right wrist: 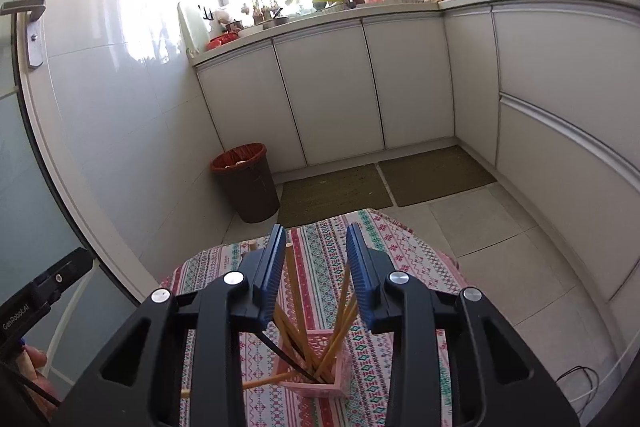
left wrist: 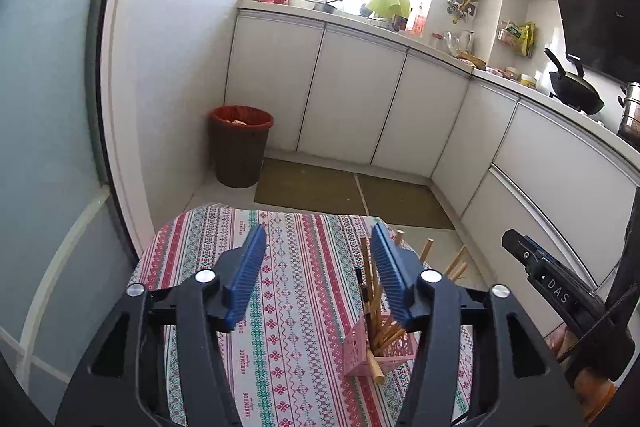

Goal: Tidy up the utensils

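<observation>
While I am looking through the left wrist camera, the left gripper is hovering over the table with its jaws spread wide and holding nothing. The pink basket is standing near the table's right edge, partly hidden behind the right-hand finger, and the chopsticks are leaning out of it in several directions. One stick is poking out low through the basket's near side. The striped cloth to the left of the basket is lying bare as far as the far edge. The right gripper's body is showing beyond the right edge.

Through the right wrist camera, the right gripper is hanging directly above the pink basket, its jaws parted and gripping nothing. The chopsticks are fanning up between the fingers, apparently without touching either pad. The basket is sitting near the table's near edge, with bare cloth running beyond it to the far rim.
</observation>
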A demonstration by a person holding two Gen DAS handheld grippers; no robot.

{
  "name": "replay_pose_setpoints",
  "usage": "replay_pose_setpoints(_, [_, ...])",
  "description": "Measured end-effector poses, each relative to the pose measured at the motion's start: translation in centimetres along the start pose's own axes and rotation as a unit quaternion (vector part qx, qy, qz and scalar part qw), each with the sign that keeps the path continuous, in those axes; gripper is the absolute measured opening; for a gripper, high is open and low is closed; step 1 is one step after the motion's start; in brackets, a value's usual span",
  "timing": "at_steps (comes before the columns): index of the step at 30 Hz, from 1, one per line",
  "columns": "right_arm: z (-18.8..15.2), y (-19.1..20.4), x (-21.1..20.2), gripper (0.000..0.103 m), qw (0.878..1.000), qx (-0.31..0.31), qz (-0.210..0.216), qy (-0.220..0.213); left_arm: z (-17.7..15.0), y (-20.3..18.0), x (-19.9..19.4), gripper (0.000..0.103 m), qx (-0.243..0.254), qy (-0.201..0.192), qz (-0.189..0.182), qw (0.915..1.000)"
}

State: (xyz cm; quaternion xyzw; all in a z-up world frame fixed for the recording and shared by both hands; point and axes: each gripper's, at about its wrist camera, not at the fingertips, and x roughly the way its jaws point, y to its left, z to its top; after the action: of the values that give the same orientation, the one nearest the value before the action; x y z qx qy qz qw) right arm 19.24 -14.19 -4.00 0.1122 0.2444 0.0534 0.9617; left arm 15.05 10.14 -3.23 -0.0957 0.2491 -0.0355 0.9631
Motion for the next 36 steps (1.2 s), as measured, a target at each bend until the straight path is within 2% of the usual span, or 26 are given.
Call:
replay_pose_setpoints(1, [0.1, 0.0, -0.8, 0.035, 1.000, -0.007, -0.006, -0.004, -0.2, -0.4, -0.4, 0.066, 0.003, -0.003, -0.001, 1.0000])
replay_pose_setpoints(2, [0.1, -0.1, -1.7, 0.039, 1.000, -0.011, -0.010, -0.007, -0.4, -0.9, -0.9, 0.069, 0.007, -0.007, 0.000, 0.9999])
replay_pose_setpoints(5, [-0.1, -0.8, -4.0, 0.048, 1.000, -0.012, -0.014, -0.006, -1.1, -2.4, -1.9, 0.070, 0.021, -0.012, 0.010, 0.9997])
replay_pose_setpoints(8, [-0.6, -1.7, -6.3, 0.050, 1.000, -0.014, -0.017, -0.004, -1.8, -3.3, -2.7, 0.075, 0.024, -0.005, 0.007, 0.9997])
replay_pose_setpoints(11, [-1.4, -2.5, -8.4, 0.061, 0.999, -0.019, -0.030, -0.010, -2.5, -4.2, -3.7, 0.080, 0.025, -0.007, 0.006, 0.9996])
replay_pose_setpoints(16, [-2.4, -3.7, -10.5, 0.068, 0.998, -0.019, -0.058, -0.012, -3.4, -5.6, -5.1, 0.087, 0.033, -0.006, -0.002, 0.9994])
replay_pose_setpoints(20, [-2.8, -4.8, -11.8, 0.085, 0.997, -0.003, -0.082, -0.016, -4.1, -6.6, -6.2, 0.096, 0.041, -0.009, 0.002, 0.9991])
replay_pose_setpoints(23, [-3.3, -5.6, -12.6, 0.092, 0.996, 0.007, -0.085, -0.014, -4.6, -7.2, -7.0, 0.096, 0.047, -0.014, 0.011, 0.9987])
replay_pose_setpoints(29, [-4.3, -5.9, -14.7, 0.096, 0.994, 0.006, -0.109, -0.003, -6.1, -8.5, -7.9, 0.096, 0.059, -0.007, 0.018, 0.9981])
replay_pose_setpoints(36, [-4.7, -5.9, -18.0, 0.096, 0.990, -0.001, -0.140, -0.008, -7.1, -9.6, -9.8, 0.096, 0.051, 0.002, -0.004, 0.9987])
